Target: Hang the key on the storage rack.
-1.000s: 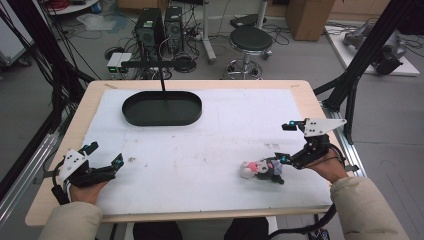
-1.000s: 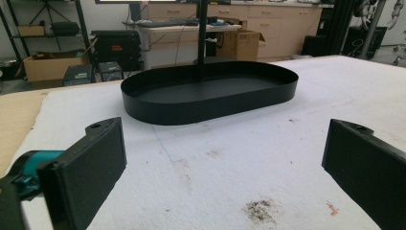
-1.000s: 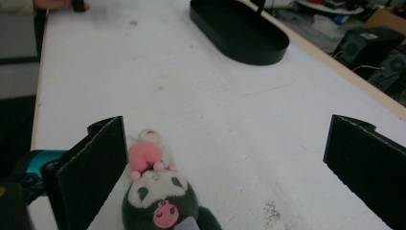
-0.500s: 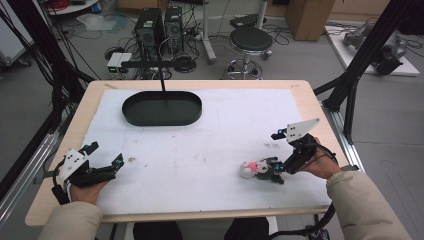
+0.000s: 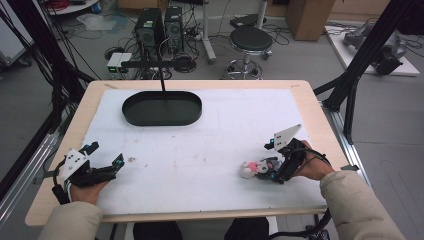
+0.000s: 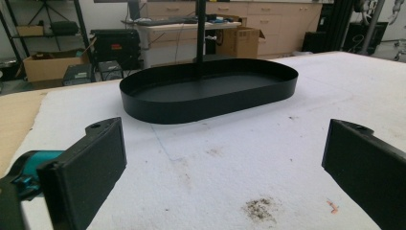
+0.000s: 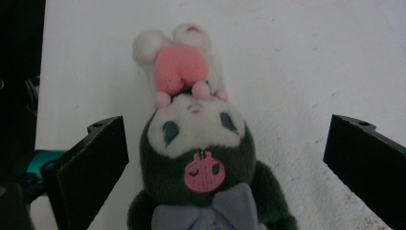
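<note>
1. High view: the right gripper (image 5: 274, 167) has come down and inward over the last second, from raised near the table's right edge to low at the small plush toy with a dark green hood, white face and pink feet (image 5: 254, 168), which lies where it did on the white felt mat (image 5: 210, 135). The left gripper (image 5: 102, 161) has not moved.
2. Left gripper view: its jaws stand wide apart with nothing between them, facing the shallow black oval metal tray (image 6: 208, 91).
3. Right gripper view: jaws spread either side of the toy, apparently not touching; a grasp looks imminent, possibly for the tray.
</note>
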`<state>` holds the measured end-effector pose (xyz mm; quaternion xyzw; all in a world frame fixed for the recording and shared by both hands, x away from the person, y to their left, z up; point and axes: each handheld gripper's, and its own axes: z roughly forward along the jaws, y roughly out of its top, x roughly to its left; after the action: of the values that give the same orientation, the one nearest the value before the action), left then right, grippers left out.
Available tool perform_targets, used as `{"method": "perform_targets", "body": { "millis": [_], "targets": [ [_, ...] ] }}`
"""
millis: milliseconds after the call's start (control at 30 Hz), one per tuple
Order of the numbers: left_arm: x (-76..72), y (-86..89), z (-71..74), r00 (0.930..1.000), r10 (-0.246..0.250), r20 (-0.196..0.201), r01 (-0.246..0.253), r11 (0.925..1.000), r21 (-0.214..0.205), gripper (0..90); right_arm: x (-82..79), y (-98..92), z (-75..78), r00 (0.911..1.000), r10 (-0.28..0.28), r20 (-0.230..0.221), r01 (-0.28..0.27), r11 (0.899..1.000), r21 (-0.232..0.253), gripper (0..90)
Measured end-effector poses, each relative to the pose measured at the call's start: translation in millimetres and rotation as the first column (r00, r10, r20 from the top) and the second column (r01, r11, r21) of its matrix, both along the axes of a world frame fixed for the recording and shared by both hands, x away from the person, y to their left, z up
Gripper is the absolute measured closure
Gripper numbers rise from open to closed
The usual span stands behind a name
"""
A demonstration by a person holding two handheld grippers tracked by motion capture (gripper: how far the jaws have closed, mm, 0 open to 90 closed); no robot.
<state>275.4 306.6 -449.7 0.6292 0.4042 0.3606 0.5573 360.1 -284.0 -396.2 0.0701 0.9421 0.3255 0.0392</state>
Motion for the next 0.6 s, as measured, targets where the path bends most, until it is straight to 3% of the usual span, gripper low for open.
{"method": "perform_targets", "body": {
  "millis": [167, 333, 467, 533, 600],
  "targets": [
    [-0.2, -0.7, 0.0, 1.0000, -0.002, 0.002, 0.002, 1.0000, 0.004, 1.7, -0.6, 1.1, -2.1, 0.9998, 0.015, -0.014, -0.015, 1.000, -0.012, 0.6],
    [-0.8, -1.0, -0.1, 1.0000, -0.003, 0.008, 0.003, 1.0000, 0.003, 1.7, 0.1, 5.1, -7.7, 0.9988, 0.028, -0.040, -0.031, 0.998, -0.057, 0.9],
    [-0.8, -1.0, -0.1, 1.0000, -0.006, 0.008, 0.006, 1.0000, 0.007, 1.7, 1.8, 9.5, -11.8, 0.9988, 0.031, -0.037, -0.035, 0.995, -0.098, 7.6],
    [-0.8, -1.0, -0.1, 1.0000, -0.005, 0.009, 0.005, 1.0000, 0.004, 1.7, 3.5, 11.2, -13.0, 0.9981, 0.045, -0.041, -0.050, 0.992, -0.112, 17.4],
    [-0.9, -0.7, 0.0, 1.0000, -0.004, 0.008, 0.004, 1.0000, 0.006, 1.7, 4.9, 12.2, -13.9, 0.9948, 0.065, -0.079, -0.073, 0.991, -0.116, 27.9]
  ]
}}
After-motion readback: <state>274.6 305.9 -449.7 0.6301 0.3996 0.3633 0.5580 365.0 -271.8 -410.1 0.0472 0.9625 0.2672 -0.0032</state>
